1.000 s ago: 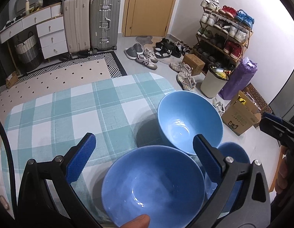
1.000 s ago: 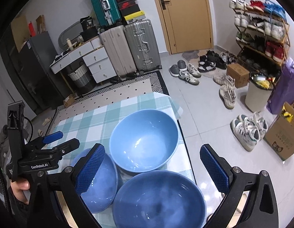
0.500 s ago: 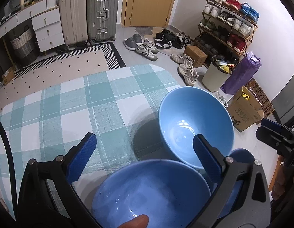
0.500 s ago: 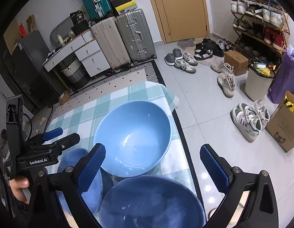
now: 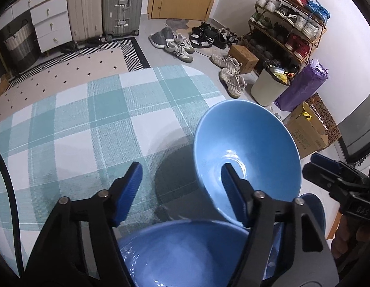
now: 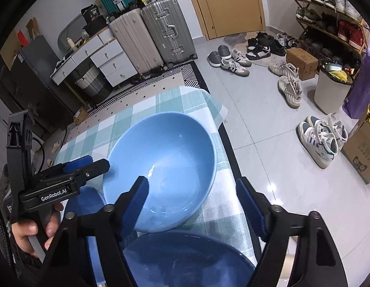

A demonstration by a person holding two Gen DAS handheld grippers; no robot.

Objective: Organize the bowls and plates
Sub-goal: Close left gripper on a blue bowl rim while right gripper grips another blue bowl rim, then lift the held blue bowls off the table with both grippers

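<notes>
Three blue bowls sit on a teal checked tablecloth (image 5: 89, 129). The far bowl (image 5: 244, 148) (image 6: 165, 162) is the largest in view. My left gripper (image 5: 181, 191) hangs over the far rim of the left bowl (image 5: 185, 253) (image 6: 87, 203). Its jaws are closing, and its pads touch nothing. My right gripper (image 6: 194, 205) hovers above the far rim of the right bowl (image 6: 185, 258) (image 5: 314, 205). Its jaws are closing too; its left finger (image 6: 139, 201) overlaps the far bowl's near rim, but no pad presses on anything. Each gripper shows in the other's view, the left gripper (image 6: 72, 174) and the right gripper (image 5: 333, 179).
The table's right edge (image 6: 223, 148) drops to a tiled floor with scattered shoes (image 6: 290, 88), a white bin (image 6: 330, 88) and cardboard boxes (image 5: 304, 134). Suitcases (image 6: 151, 38), a drawer unit (image 6: 101, 59) and a shoe rack (image 5: 287, 24) stand further off.
Both grippers have sunk toward the bowls and moved forward, so the near bowls slid down the frames. Both pairs of jaws have narrowed from wide open.
</notes>
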